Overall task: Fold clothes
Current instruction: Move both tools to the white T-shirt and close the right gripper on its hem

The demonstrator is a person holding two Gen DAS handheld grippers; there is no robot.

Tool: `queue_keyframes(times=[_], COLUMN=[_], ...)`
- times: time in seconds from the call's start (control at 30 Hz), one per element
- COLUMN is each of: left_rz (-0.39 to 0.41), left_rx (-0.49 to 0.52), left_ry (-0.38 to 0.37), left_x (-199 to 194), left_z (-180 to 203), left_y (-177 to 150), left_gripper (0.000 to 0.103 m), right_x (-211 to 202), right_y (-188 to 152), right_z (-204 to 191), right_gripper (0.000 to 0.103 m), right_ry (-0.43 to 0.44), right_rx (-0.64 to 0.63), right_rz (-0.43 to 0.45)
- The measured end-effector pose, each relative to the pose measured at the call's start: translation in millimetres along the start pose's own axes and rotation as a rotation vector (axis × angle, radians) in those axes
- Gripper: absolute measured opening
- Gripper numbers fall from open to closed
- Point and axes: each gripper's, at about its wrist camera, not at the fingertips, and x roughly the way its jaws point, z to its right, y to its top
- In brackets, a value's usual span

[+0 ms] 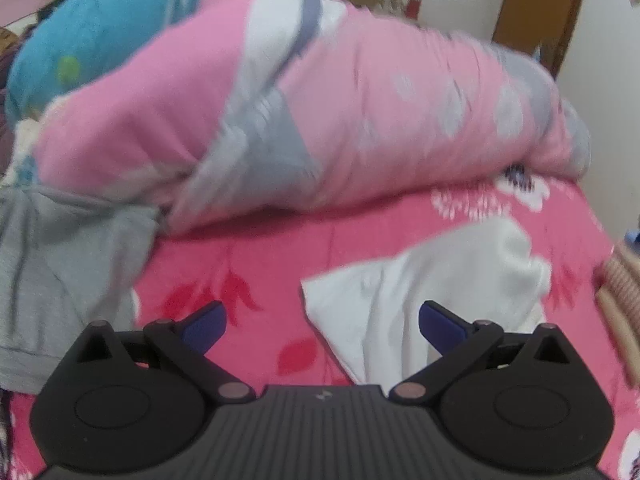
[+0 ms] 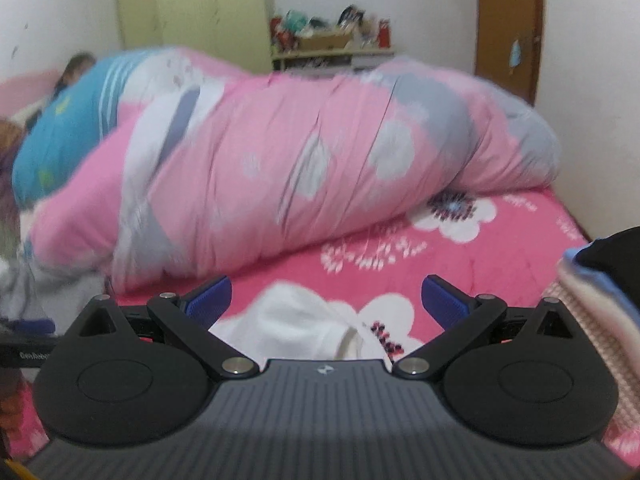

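Observation:
A white garment lies crumpled on the pink flowered bed sheet, under and just right of my left gripper, which is open and holds nothing. A grey garment lies at the left of that view. In the right wrist view the same white garment lies below my right gripper, whose blue pads stand wide apart and open. The grey garment shows at the far left edge.
A big rolled pink and grey quilt fills the back of the bed, with a blue blanket behind it on the left. Folded knitwear is stacked at the right. A wooden door and a cluttered shelf stand at the far wall.

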Motion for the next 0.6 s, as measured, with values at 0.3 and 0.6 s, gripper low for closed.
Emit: queue_keyframes(times=[0.3, 0.6], left_rz=[-0.017, 0.055], left_rx=[0.135, 0.277], left_ry=[-0.040, -0.069], left_x=[34.0, 51.9], left_z=[68.1, 121.0], left_y=[-54.2, -56.6], left_gripper=[0.094, 0.050], right_x=[61.0, 102.7], right_y=[-45.6, -55.7], right_z=[20.2, 41.2], right_gripper=[0.098, 0.044], right_ry=[0.114, 0.230], right_rx=[-0.122, -0.129], right_rz=[-0.058, -0.137])
